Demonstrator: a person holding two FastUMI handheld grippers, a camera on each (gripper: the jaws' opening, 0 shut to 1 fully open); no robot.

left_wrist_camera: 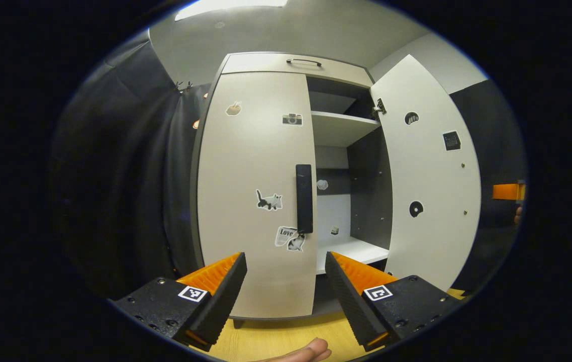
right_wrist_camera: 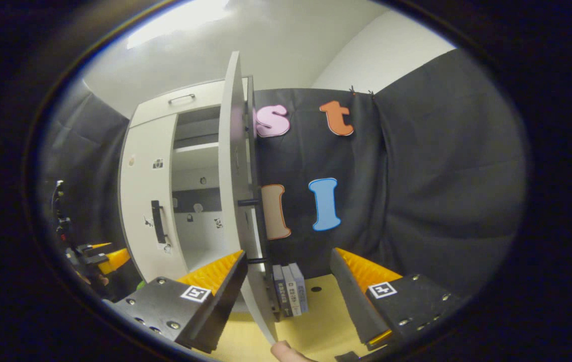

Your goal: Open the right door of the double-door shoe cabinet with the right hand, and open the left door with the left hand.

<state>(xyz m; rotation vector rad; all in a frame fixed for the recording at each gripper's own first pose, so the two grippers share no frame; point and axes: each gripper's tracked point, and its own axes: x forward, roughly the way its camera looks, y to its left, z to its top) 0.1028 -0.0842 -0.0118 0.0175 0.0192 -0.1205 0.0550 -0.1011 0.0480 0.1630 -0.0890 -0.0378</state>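
The pale shoe cabinet (left_wrist_camera: pixel 271 63) faces me in the left gripper view. Its left door (left_wrist_camera: pixel 251 201) is closed and carries a black vertical handle (left_wrist_camera: pixel 304 198). My left gripper (left_wrist_camera: pixel 286 274) is open, a short way in front of that door and below the handle. The right door (left_wrist_camera: pixel 432 176) is swung wide, baring the shelves (left_wrist_camera: pixel 341 125). In the right gripper view that door (right_wrist_camera: pixel 235 191) shows edge-on, its lower edge between the fingers of my open right gripper (right_wrist_camera: pixel 288 269), close to the left finger. The left door (right_wrist_camera: pixel 148 201) and the left gripper (right_wrist_camera: pixel 100 256) show farther left.
Black cloth walls flank the cabinet on both sides. A few books (right_wrist_camera: pixel 290 289) stand on the yellow wooden floor (right_wrist_camera: pixel 321 311) behind the open door. A drawer with a thin handle (left_wrist_camera: pixel 304 61) tops the cabinet. A fingertip (left_wrist_camera: pixel 306 352) shows at the bottom edge.
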